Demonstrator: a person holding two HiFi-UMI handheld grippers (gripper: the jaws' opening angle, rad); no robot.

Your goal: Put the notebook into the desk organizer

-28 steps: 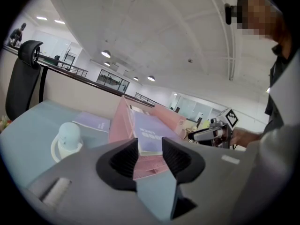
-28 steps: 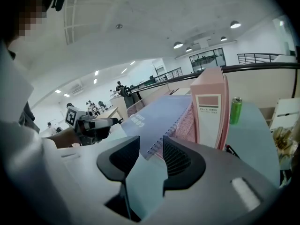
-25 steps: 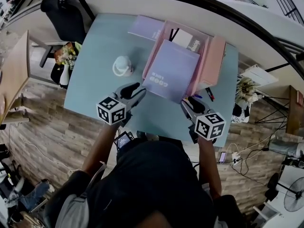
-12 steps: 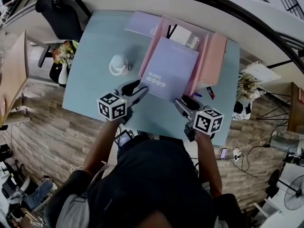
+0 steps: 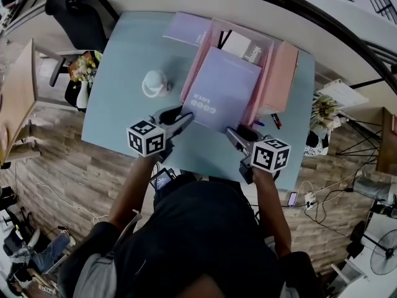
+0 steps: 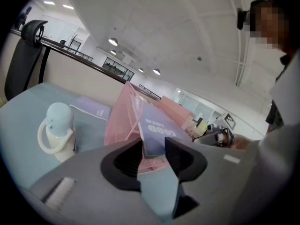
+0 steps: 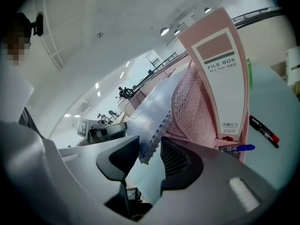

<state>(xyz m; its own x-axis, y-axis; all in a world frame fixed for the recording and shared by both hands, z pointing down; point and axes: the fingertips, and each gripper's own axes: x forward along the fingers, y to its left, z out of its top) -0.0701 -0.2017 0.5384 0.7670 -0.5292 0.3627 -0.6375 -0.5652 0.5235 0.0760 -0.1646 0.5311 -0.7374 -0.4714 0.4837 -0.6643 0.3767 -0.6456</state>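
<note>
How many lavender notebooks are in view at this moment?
2. One lavender notebook leans tilted at the front of the pink organizer; the second notebook lies flat on the table beyond its left side. Others may be hidden inside.

Bare table [image 5: 121,104] L of organizer [image 5: 196,67], jug [image 5: 155,84] there.

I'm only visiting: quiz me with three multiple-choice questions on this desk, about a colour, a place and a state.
1. What colour is the wire mesh desk organizer?
A. Green
B. Pink
C. Black
2. Where do the black-and-red marker and the blue pen lie?
A. On the pale blue table beside the pink file box
B. In the organizer
C. On a chair
3. How is the lilac spiral notebook?
A. Flat on the table
B. Spread open
C. Closed and tilted

B, its walls are pink; A, both rest beside the box; C, its cover slopes.
</note>
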